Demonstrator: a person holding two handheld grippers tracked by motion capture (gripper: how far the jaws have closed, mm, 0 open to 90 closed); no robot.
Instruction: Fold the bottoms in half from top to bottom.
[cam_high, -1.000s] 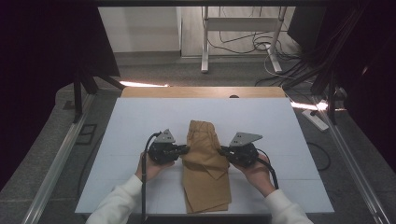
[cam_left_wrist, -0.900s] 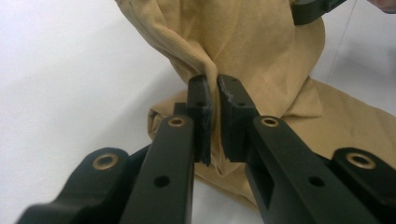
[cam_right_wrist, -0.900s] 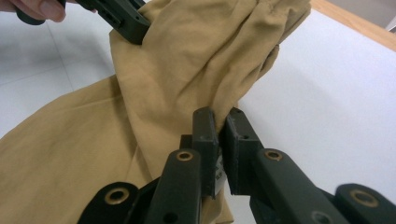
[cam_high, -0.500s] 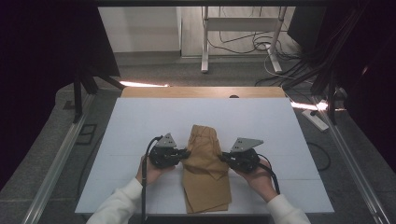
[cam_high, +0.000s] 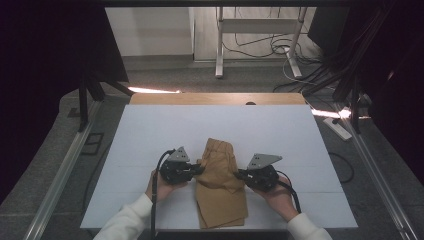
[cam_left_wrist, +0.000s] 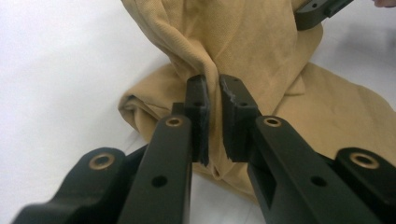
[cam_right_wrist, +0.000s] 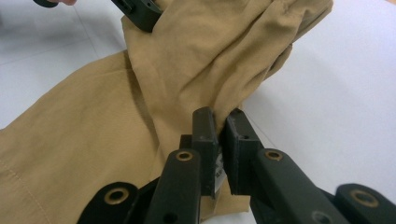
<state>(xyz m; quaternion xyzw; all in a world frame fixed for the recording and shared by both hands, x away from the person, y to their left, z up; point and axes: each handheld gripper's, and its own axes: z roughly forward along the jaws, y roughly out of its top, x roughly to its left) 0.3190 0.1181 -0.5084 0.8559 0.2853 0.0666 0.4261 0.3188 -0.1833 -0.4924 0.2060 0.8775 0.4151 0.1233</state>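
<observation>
Cloth (cam_left_wrist: 261, 42) hides both tools' pinched pad faces.

Tan garment (cam_high: 220, 185) was soft matt woven cloth, creased. Table top (cam_high: 150, 135) looked smooth matt white, with a bare wood strip (cam_high: 215, 98) at the far edge. Left gripper (cam_left_wrist: 213, 93) jaws were matt black plastic with brassy metal rivets.
</observation>
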